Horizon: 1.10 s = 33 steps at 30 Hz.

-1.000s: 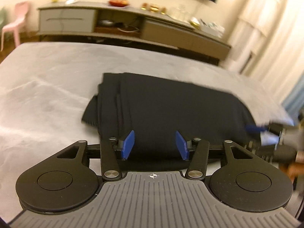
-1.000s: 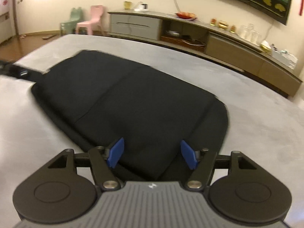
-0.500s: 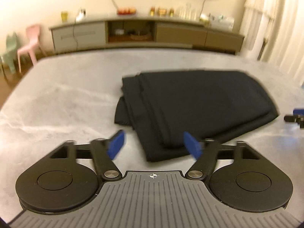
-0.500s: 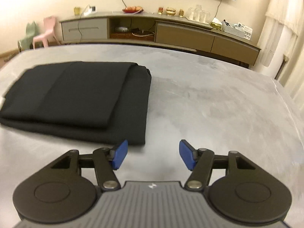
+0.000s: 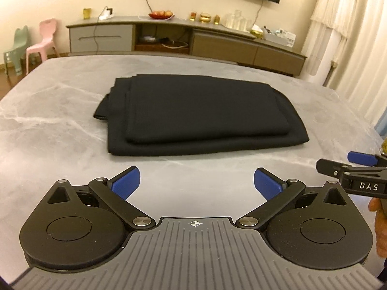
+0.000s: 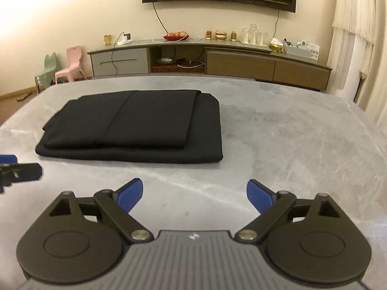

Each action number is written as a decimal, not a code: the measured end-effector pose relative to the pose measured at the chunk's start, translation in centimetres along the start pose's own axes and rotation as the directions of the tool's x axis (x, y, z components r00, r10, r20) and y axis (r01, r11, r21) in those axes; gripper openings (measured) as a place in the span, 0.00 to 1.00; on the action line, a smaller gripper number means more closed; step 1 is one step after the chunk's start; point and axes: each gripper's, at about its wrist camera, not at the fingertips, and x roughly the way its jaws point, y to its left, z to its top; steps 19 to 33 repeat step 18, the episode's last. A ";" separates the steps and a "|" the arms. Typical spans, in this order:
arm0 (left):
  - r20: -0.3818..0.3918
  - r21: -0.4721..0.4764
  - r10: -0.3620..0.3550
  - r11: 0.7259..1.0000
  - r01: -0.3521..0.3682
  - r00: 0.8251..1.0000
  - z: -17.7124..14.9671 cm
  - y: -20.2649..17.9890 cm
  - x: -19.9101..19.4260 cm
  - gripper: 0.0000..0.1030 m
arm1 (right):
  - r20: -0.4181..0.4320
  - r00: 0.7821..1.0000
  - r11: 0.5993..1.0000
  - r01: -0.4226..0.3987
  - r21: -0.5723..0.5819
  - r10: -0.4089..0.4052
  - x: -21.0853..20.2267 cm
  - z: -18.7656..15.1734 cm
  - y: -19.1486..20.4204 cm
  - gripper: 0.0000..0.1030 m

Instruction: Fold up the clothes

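Lying folded mid-tabletop (image 5: 36, 125), the black cloth (image 5: 193, 118) runs long axis side to side, ahead of both grippers. Left gripper (image 5: 196, 183) and right gripper (image 6: 194, 194) are opening wide, empty; left sits nearer.

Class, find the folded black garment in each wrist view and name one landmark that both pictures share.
Left wrist view: the folded black garment lies at centre, on the grey table.
Right wrist view: the garment lies left of centre on the table.
Shared landmark: the red fruit bowl on the sideboard.
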 end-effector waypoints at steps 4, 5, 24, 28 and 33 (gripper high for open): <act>-0.024 -0.016 -0.013 1.000 0.012 1.000 0.6 -1.8 0.1 0.93 | -0.009 1.000 0.999 -0.014 0.034 0.014 -0.3 0.0 -0.4 0.93; -0.031 -0.021 -0.019 1.000 0.018 0.999 0.7 -2.2 0.2 0.93 | -0.012 1.000 0.999 -0.016 0.042 0.016 -0.2 0.0 -0.4 0.93; -0.074 0.008 -0.015 1.000 0.015 0.997 1.1 -5.4 0.6 0.93 | -0.011 0.999 0.996 -0.032 0.078 0.033 -1.0 0.2 -0.1 0.93; -0.074 0.008 -0.015 1.000 0.015 0.997 1.1 -5.4 0.6 0.93 | -0.011 0.999 0.996 -0.032 0.078 0.033 -1.0 0.2 -0.1 0.93; -0.074 0.008 -0.015 1.000 0.015 0.997 1.1 -5.4 0.6 0.93 | -0.011 0.999 0.996 -0.032 0.078 0.033 -1.0 0.2 -0.1 0.93</act>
